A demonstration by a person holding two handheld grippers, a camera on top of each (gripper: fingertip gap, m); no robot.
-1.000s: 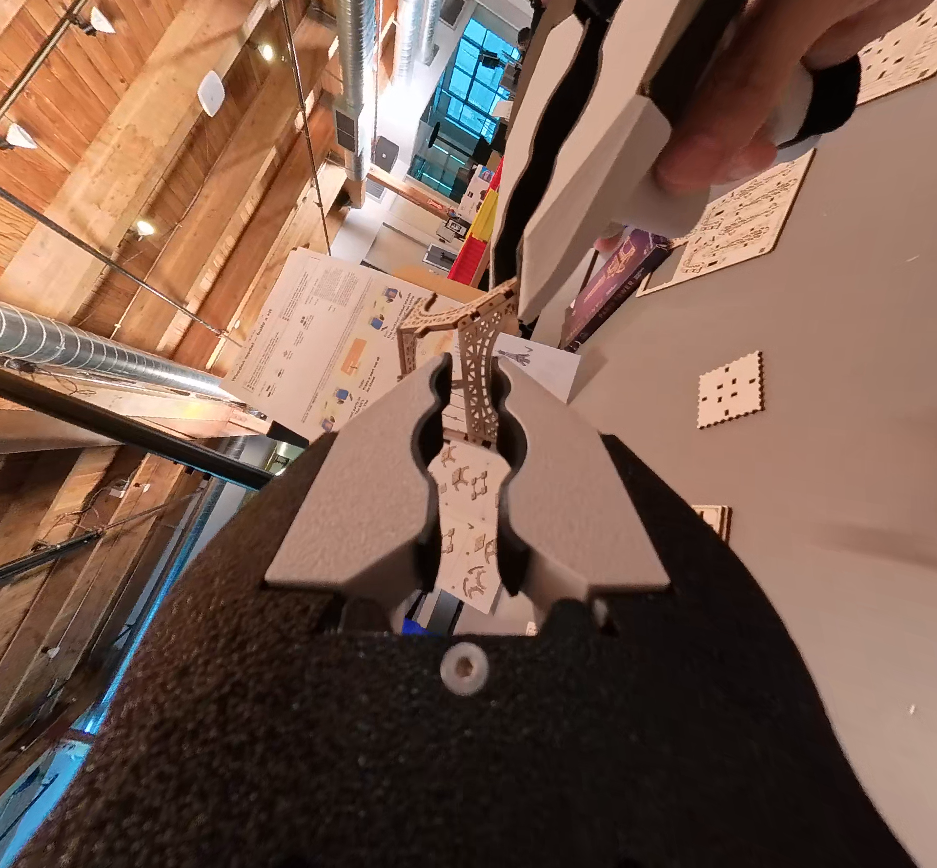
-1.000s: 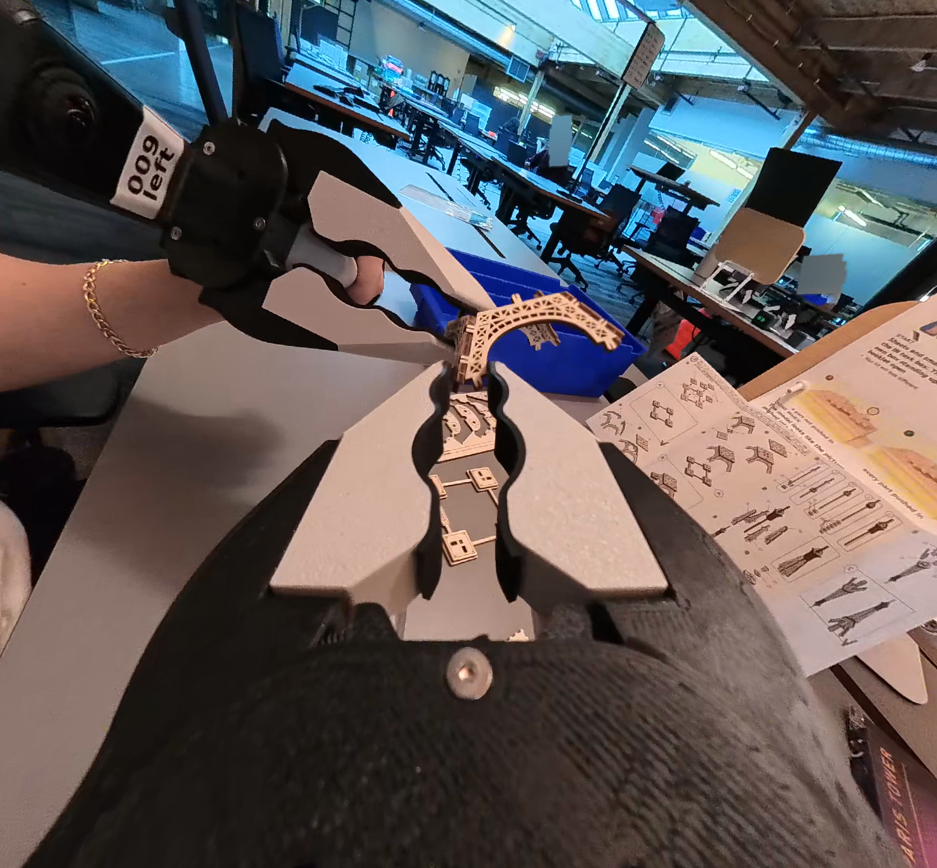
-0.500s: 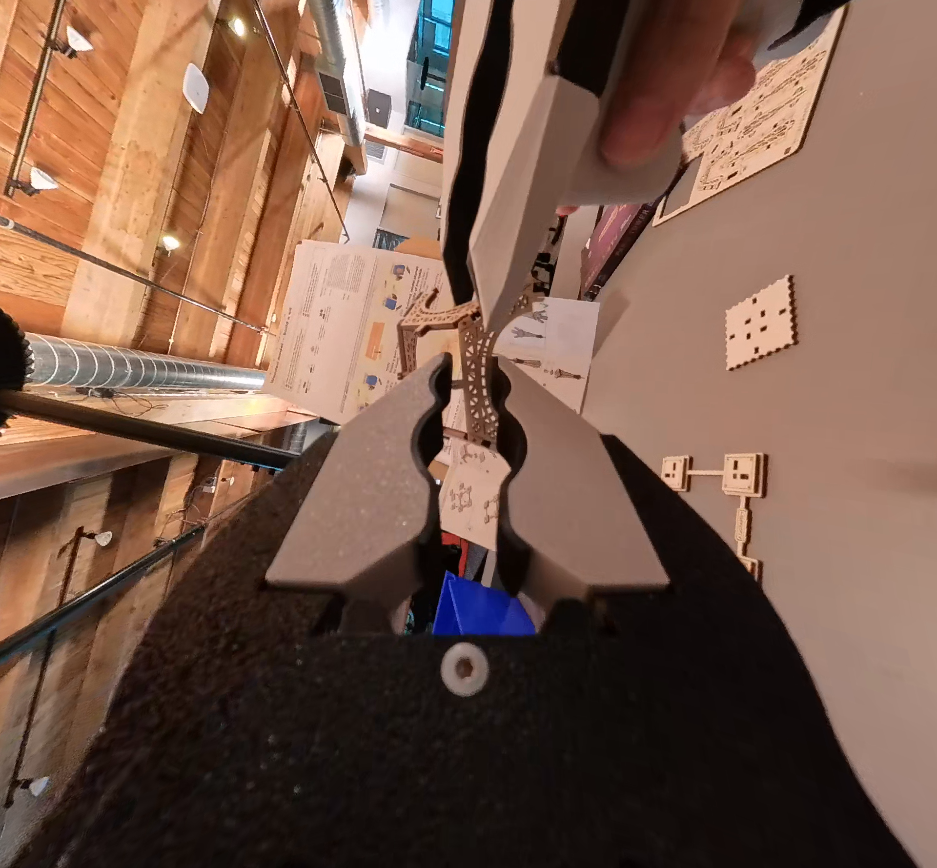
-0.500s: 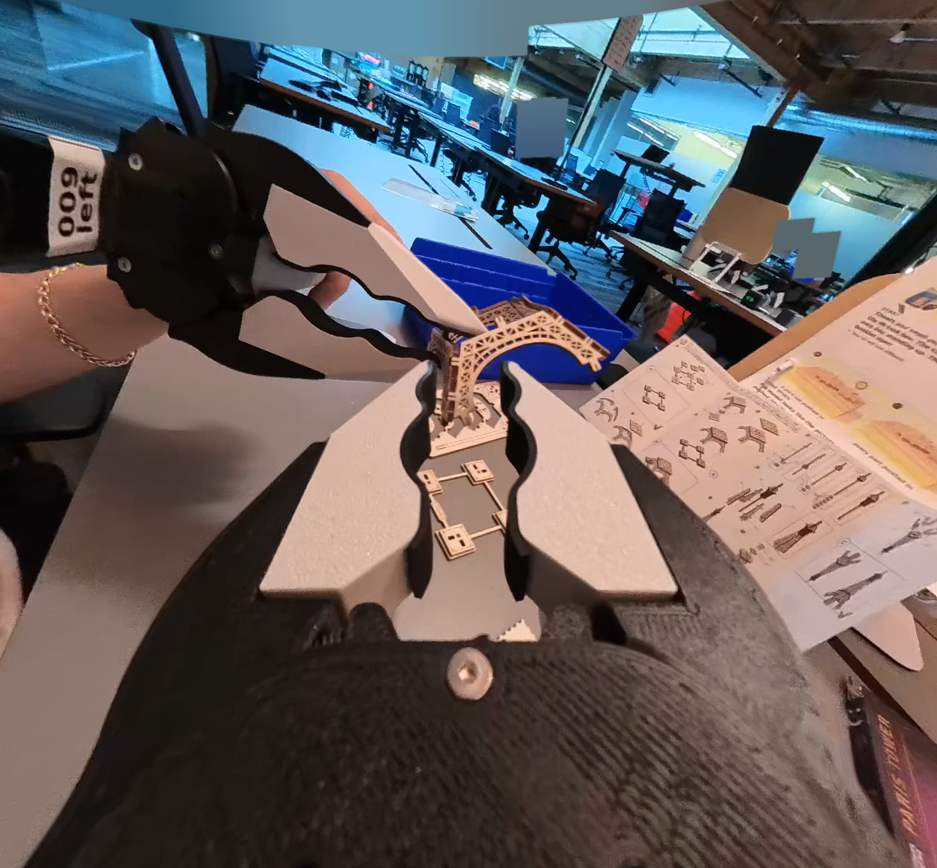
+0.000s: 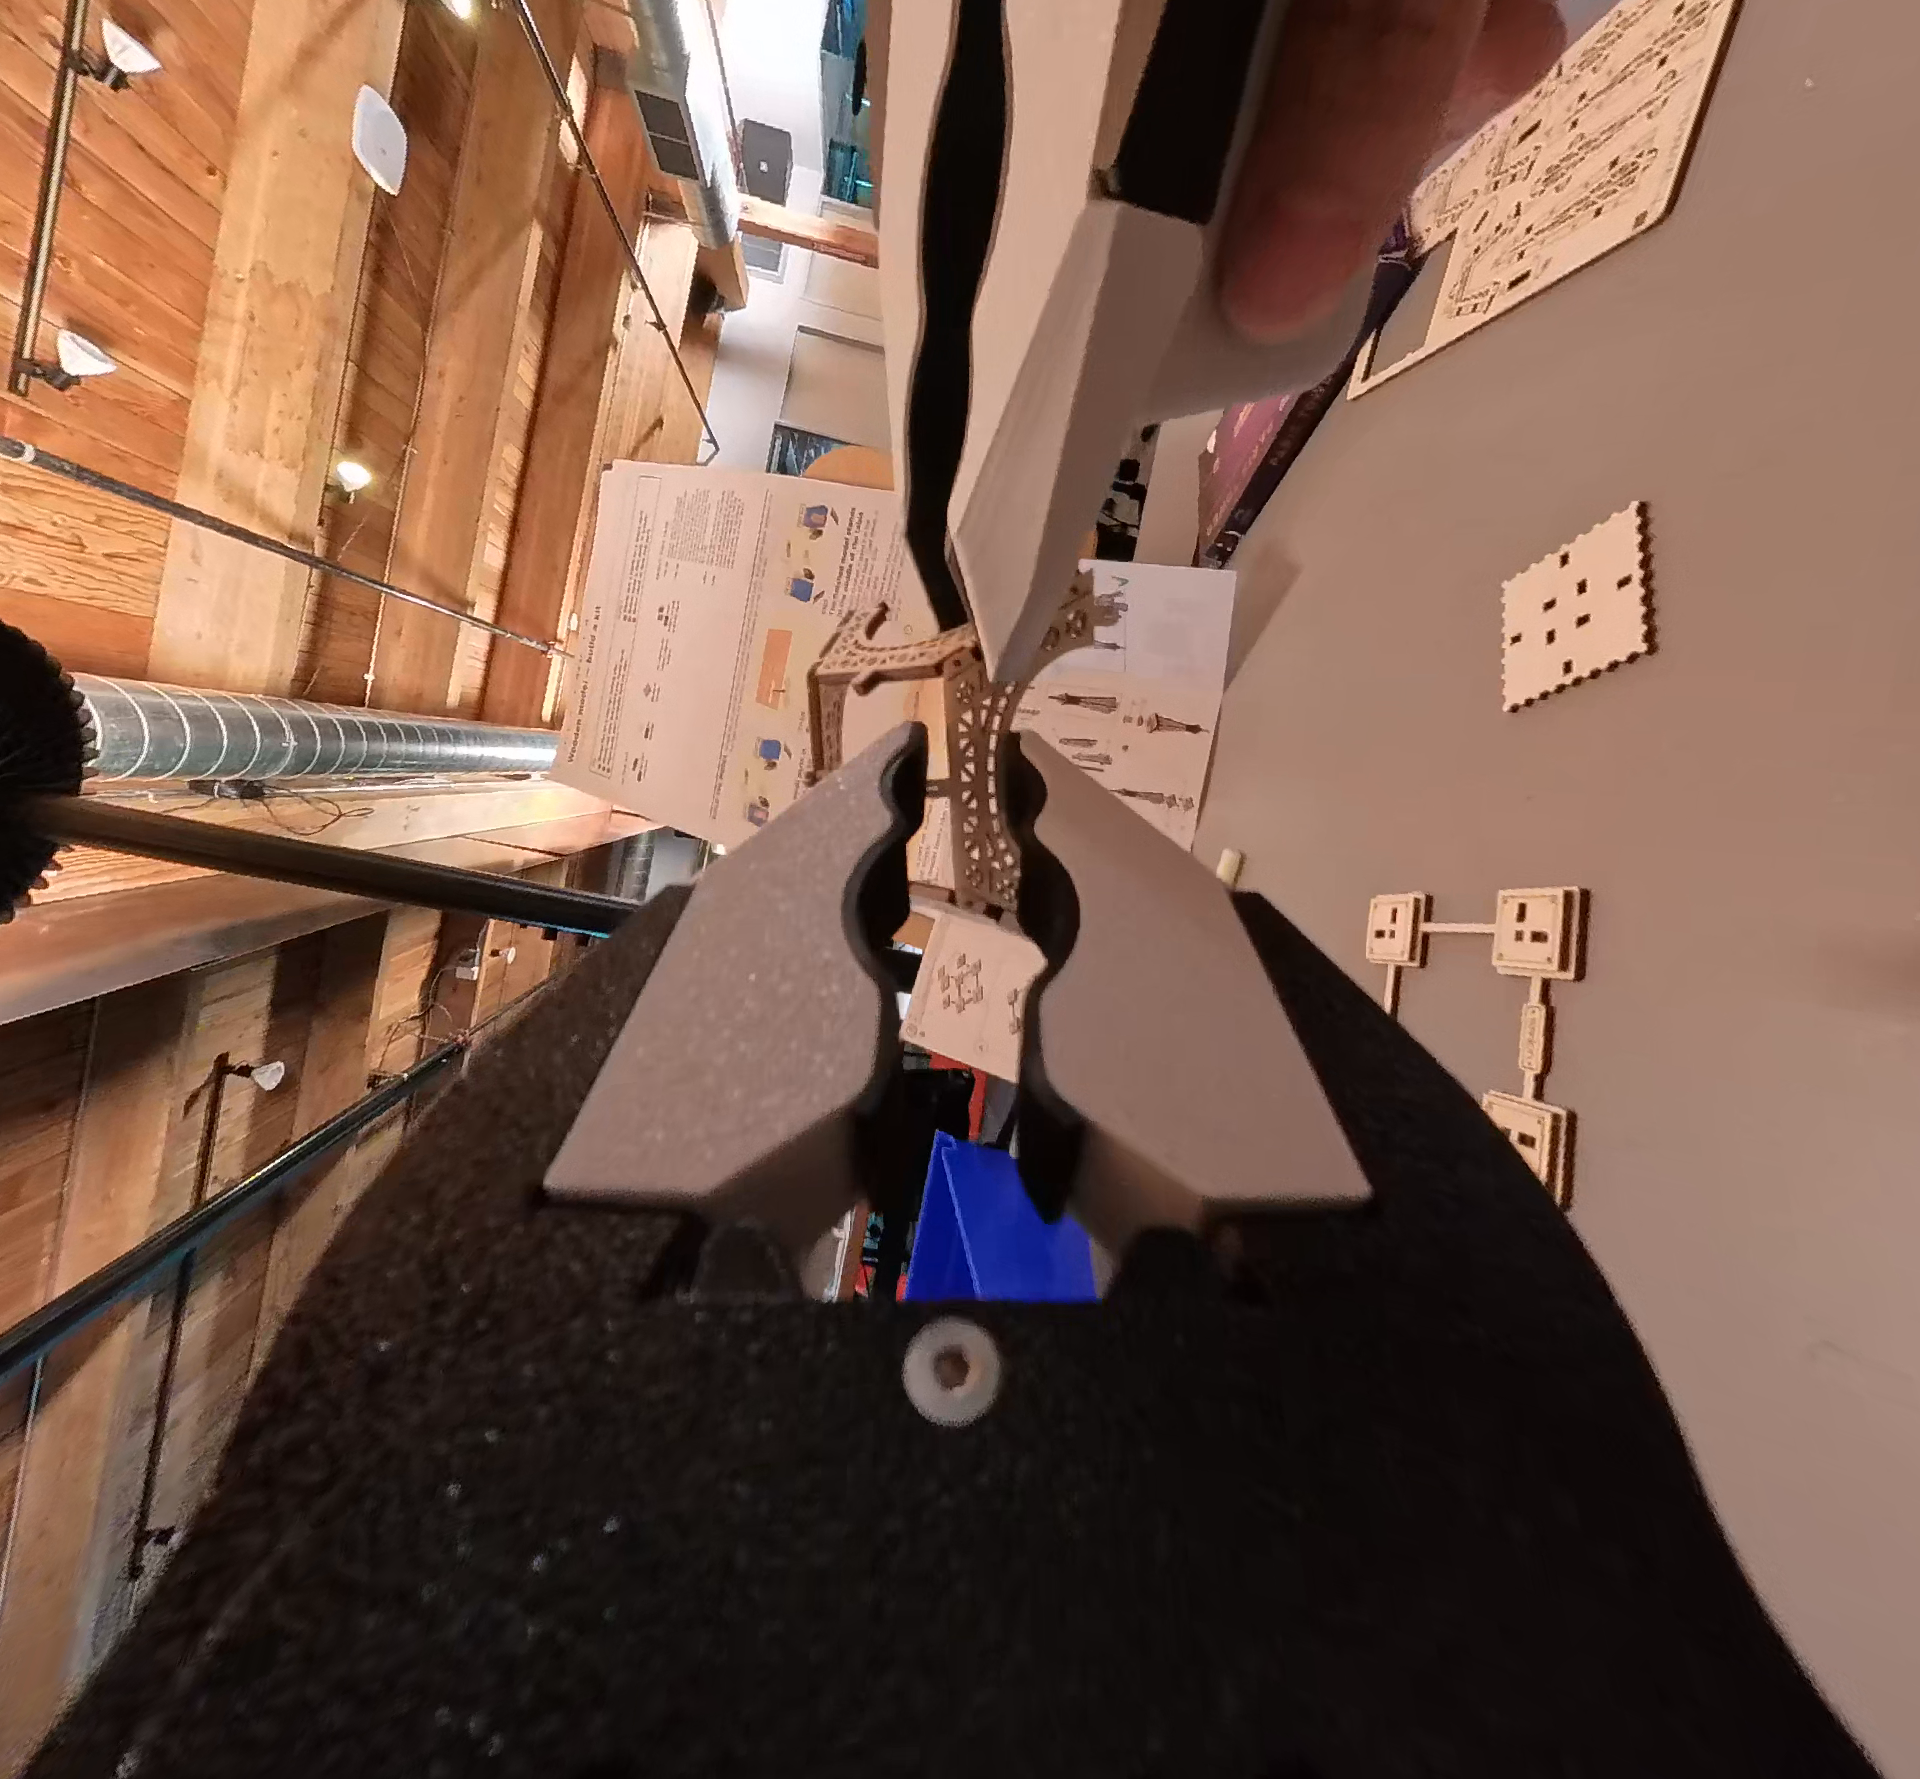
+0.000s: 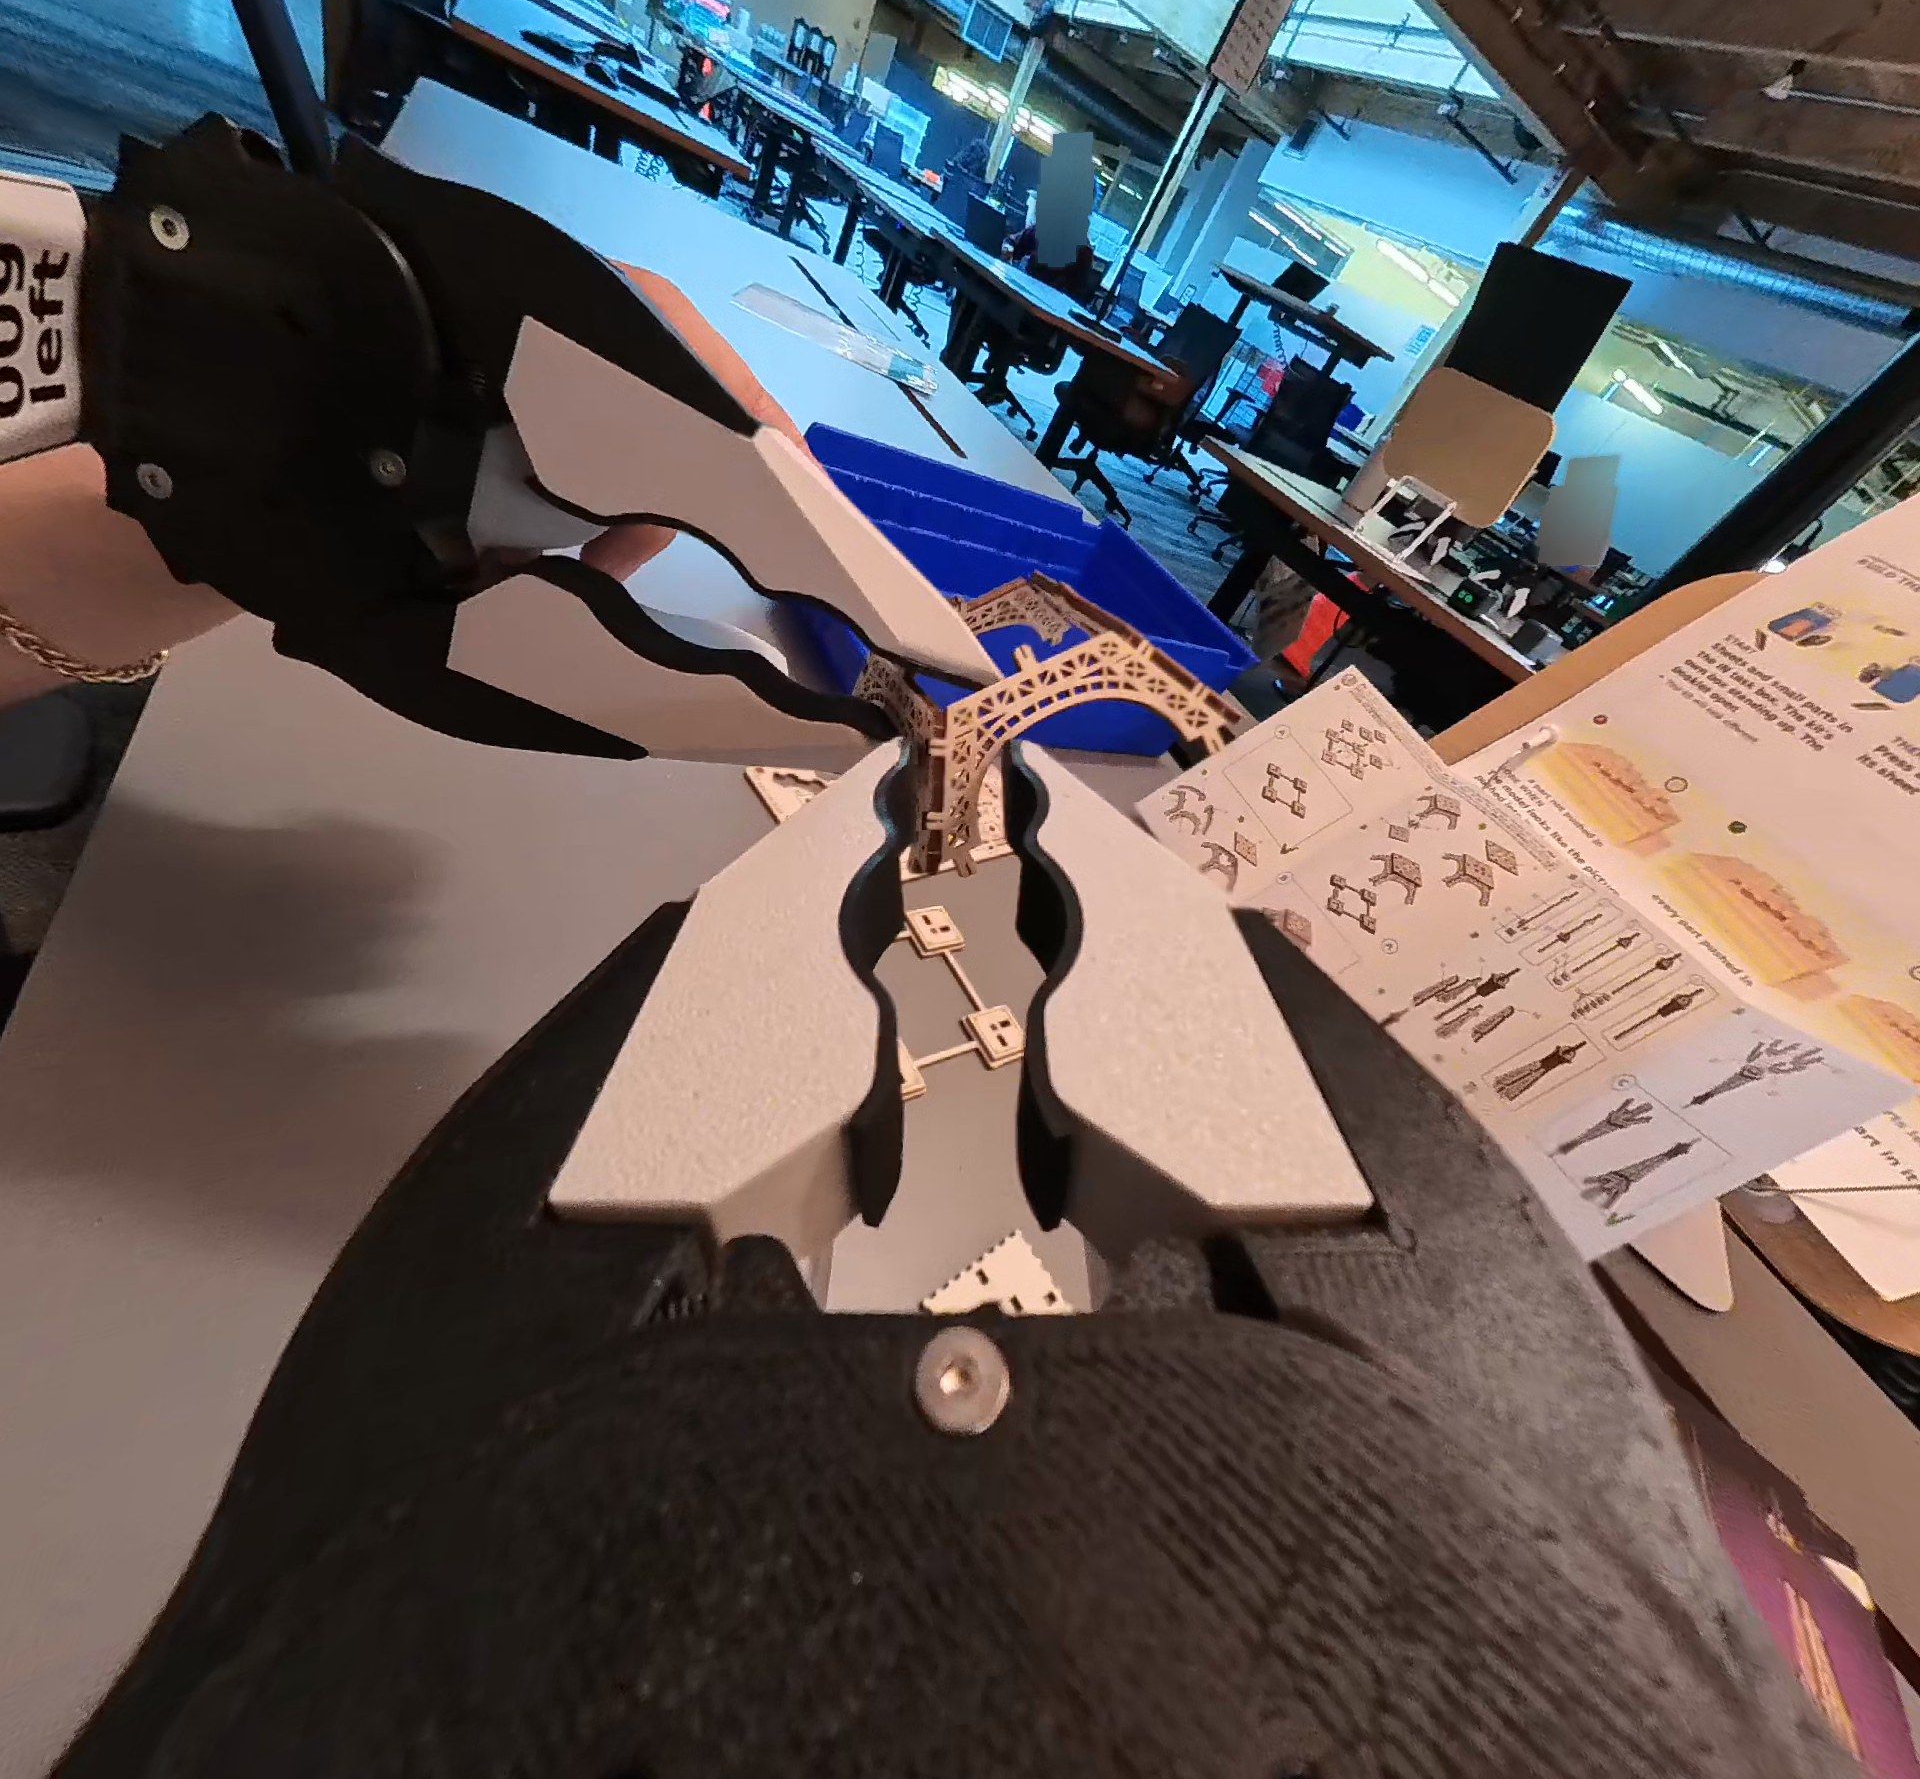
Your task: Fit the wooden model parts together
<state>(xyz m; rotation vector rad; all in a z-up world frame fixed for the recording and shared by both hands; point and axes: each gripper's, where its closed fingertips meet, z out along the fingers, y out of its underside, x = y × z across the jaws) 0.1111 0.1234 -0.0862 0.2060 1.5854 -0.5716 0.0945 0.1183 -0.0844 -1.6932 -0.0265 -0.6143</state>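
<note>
Wooden lattice arch (image 6: 971,773): we pinch one leg between our right hand-held gripper (image 6: 956,773), held above the grey bench (image 6: 312,898).
Left hand-held gripper (image 5: 971,758): we clamp it on a leg of the same arch (image 5: 982,794); both tips meet there.
Square frame part (image 6: 961,986): flat on the bench, below the arch.
Instruction sheets (image 6: 1507,950): propped along the bench's right edge.
Blue bin (image 6: 987,566): at the far edge, behind the arch.
</note>
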